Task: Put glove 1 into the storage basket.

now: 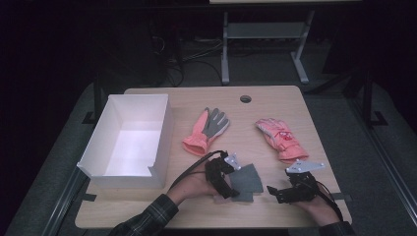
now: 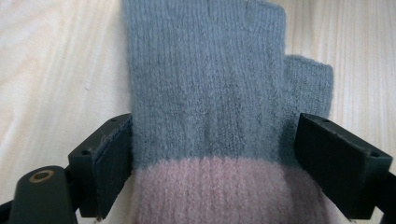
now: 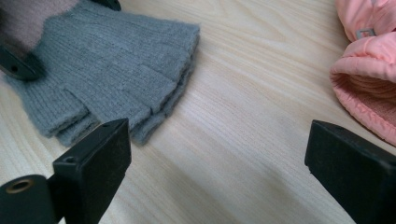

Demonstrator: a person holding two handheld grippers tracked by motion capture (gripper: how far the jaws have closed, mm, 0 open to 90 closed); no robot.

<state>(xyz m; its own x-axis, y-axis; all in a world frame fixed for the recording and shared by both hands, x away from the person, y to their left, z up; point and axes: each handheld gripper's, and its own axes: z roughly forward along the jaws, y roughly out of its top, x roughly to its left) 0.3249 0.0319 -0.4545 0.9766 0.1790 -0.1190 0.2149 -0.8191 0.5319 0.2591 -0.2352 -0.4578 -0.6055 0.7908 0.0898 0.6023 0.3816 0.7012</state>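
Grey knit fingerless glove (image 2: 205, 88), pink cuff: soft, light, limp; lay flat on surface (image 1: 275, 105). My left hand-held gripper (image 2: 212, 154) straddled the cuff, jaws wide, seemingly not pinching. Best grasped there.

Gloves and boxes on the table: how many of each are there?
Grey knitted fingerless gloves: 1, lying between the jaws of the left hand-held gripper
Pink gloves: 2, one with a grey palm, one padded
White boxes: 1
Total: 4 things
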